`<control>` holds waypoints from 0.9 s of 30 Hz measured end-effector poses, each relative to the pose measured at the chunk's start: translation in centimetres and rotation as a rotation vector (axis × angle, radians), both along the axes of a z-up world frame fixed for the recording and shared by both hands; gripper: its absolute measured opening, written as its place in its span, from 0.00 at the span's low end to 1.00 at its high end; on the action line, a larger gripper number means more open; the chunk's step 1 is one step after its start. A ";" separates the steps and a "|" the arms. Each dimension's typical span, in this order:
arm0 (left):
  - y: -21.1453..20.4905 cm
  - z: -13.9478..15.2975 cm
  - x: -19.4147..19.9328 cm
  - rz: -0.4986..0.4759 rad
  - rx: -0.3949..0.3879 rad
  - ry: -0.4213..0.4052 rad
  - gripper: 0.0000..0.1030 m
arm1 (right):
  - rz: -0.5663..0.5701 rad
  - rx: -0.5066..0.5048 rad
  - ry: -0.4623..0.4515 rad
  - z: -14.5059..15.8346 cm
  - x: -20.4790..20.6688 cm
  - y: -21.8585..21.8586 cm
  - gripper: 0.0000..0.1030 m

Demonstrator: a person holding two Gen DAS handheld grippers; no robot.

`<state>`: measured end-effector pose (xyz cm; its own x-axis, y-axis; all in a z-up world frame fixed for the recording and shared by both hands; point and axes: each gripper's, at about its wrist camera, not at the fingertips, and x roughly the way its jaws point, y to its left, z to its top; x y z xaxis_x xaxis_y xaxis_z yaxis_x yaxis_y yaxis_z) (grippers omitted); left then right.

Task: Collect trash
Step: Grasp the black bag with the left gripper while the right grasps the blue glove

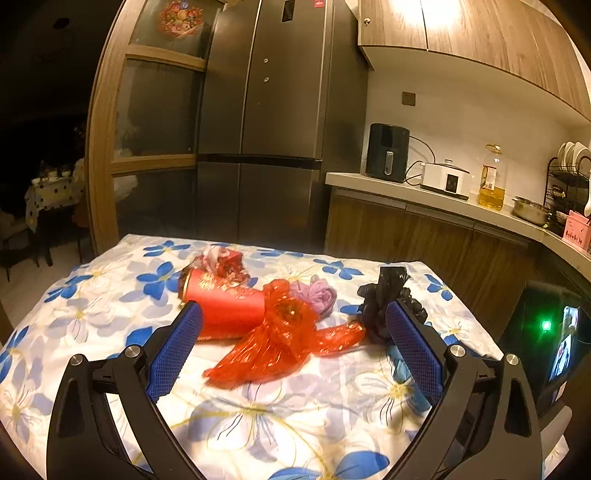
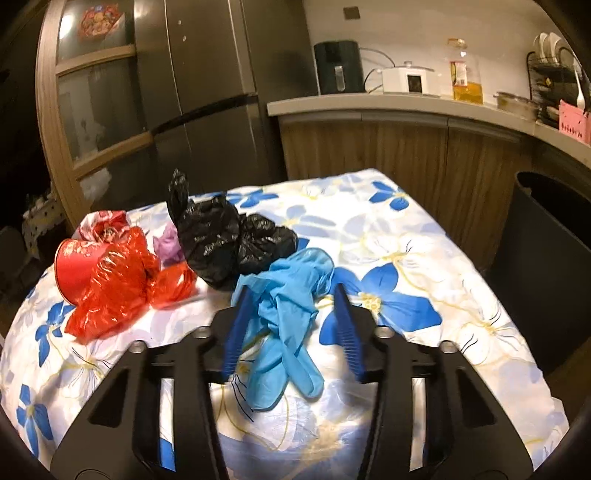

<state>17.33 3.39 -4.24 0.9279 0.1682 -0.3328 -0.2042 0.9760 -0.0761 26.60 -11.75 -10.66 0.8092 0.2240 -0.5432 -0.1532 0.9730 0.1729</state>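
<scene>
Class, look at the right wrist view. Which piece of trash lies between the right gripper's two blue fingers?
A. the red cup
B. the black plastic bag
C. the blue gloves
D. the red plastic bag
C: the blue gloves lie on the tablecloth between the right gripper fingers.

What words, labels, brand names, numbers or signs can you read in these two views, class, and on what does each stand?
None can be read.
Fridge: small red badge and dark panel at the top, too blurred.
Oil bottle: label too small.
Red cup: gold print, unreadable.
Pink box: dark marks, too small.
White cooker: front panel, nothing legible.
Red decoration on the glass door: a picture, no clear words.
</scene>
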 end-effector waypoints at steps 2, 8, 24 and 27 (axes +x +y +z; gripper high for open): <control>-0.3 -0.1 0.4 -0.010 0.000 0.000 0.92 | 0.011 0.015 0.017 -0.3 0.2 -0.1 0.19; -1.2 -0.3 1.6 -0.050 0.010 0.006 0.92 | 0.034 0.049 0.009 0.1 -0.4 -0.9 0.03; -6.5 -1.9 9.4 -0.189 -0.003 0.107 0.64 | -0.036 0.045 -0.119 3.0 -6.4 -7.0 0.03; -6.5 -2.8 10.4 -0.201 -0.029 0.168 0.39 | -0.045 0.047 -0.115 2.9 -6.5 -7.8 0.03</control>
<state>27.70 -3.08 -7.04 0.8728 -0.0256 -0.4874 -0.0187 0.9961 -0.0859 20.09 -19.55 -7.76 0.8755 0.2089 -0.4358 -0.1311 0.9706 0.2018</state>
